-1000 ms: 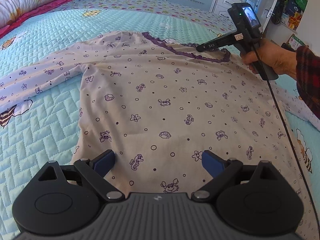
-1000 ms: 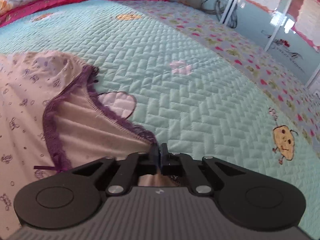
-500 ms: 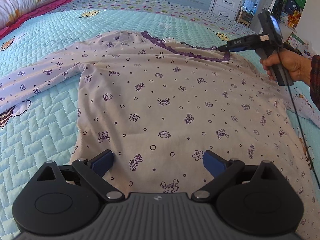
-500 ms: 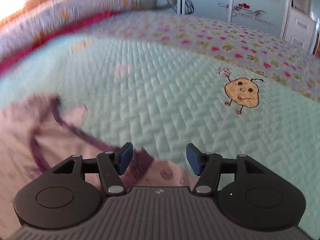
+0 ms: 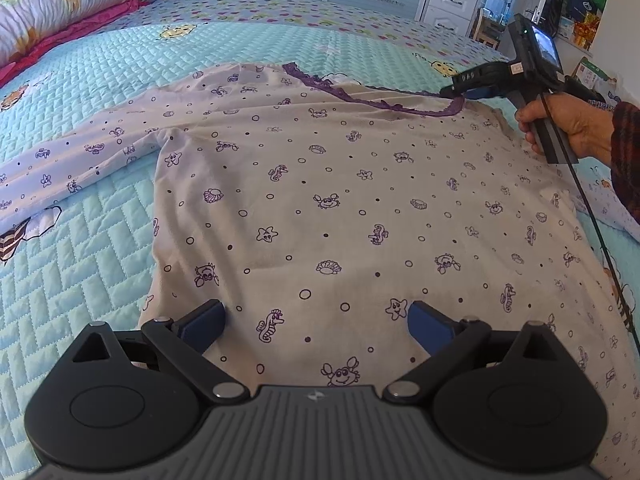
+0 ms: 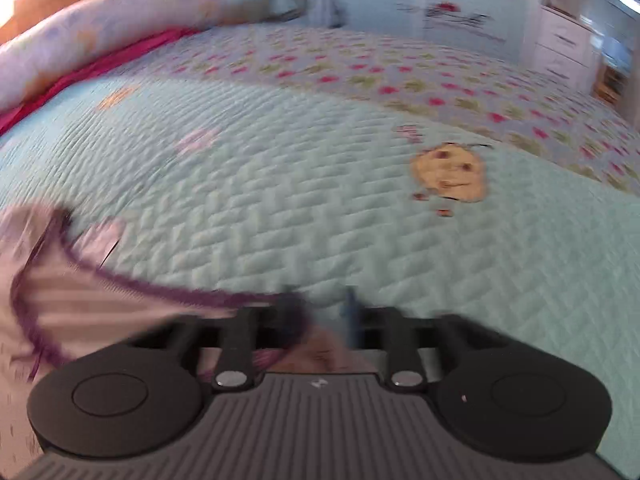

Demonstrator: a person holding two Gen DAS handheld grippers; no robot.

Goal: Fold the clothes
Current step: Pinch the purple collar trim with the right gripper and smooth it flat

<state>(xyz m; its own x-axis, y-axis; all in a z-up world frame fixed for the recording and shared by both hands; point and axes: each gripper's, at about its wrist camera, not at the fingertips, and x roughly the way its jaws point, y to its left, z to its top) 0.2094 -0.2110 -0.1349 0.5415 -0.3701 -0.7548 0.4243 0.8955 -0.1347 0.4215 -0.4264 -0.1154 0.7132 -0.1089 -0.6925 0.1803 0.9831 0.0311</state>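
Left wrist view looks down the length of a pale long-sleeved top (image 5: 320, 200), printed with small purple sea creatures, spread flat on the bed's turquoise quilt (image 5: 80, 272) with its lace-trimmed neckline (image 5: 372, 98) at the far end and one sleeve (image 5: 60, 168) trailing off to the side. Laid out like this, the garment looks smoothed and squared up ready for its first fold, which has not yet been made. The left hand-held gripper (image 5: 316, 320) hangs over the near hem with its blue pads spread wide and nothing between them, probably waiting to take that edge. Across the cloth, a hand (image 5: 568, 128) in a dark checked cuff points the right hand-held gripper (image 5: 460, 90) at the corner of the neckline. From its own blurred camera the right hand-held gripper (image 6: 320, 312) shows a gap between the pads; its jaws have just been opening, and the purple lace runs up to one pad, though I cannot tell whether it lies between them or just beside. A black cable (image 5: 592, 216) drops from that tool across the far side of the top and could drag on the cloth during a fold. A rolled floral duvet (image 5: 72, 4) lies along the head of the bed, well apart, and white drawers (image 5: 452, 4) stand beyond.
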